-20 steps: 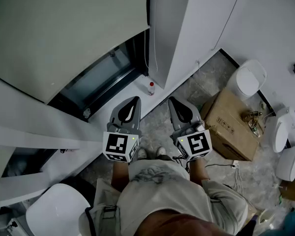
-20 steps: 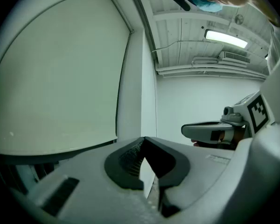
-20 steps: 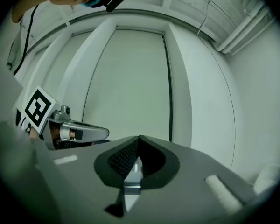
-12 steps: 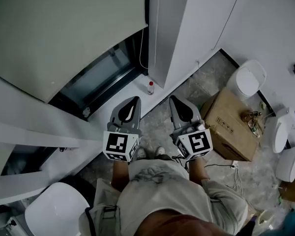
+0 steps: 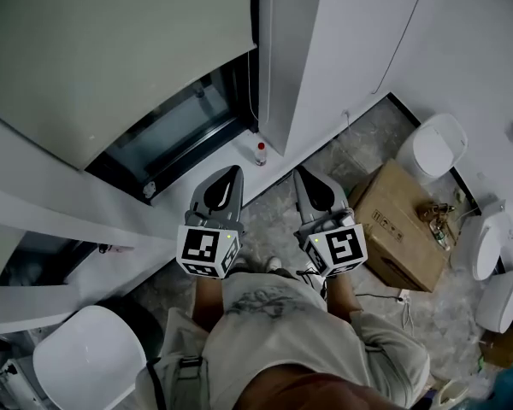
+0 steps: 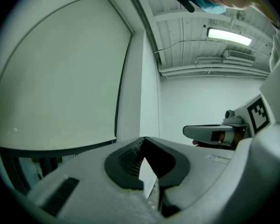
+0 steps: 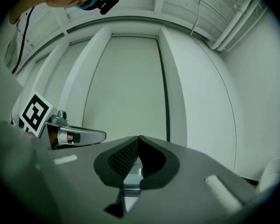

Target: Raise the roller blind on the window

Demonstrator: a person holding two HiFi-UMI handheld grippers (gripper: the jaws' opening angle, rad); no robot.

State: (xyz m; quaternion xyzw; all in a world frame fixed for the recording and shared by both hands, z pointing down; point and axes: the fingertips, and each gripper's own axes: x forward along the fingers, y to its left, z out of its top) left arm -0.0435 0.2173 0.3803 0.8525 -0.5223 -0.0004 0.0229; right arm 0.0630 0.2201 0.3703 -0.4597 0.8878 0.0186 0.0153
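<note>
Indoors, roller blind [image 5: 94,49] hangs low above seemingly stone floor [image 5: 368,142].

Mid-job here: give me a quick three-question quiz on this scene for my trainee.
1. True or false: the left gripper is holding the blind.
2. Which gripper is the box nearer to? A) left B) right
3. Fill in: the jaws of both grippers are ____.

Key:
1. False. It is empty and apart from the blind.
2. B, the right gripper.
3. Shut.
</note>
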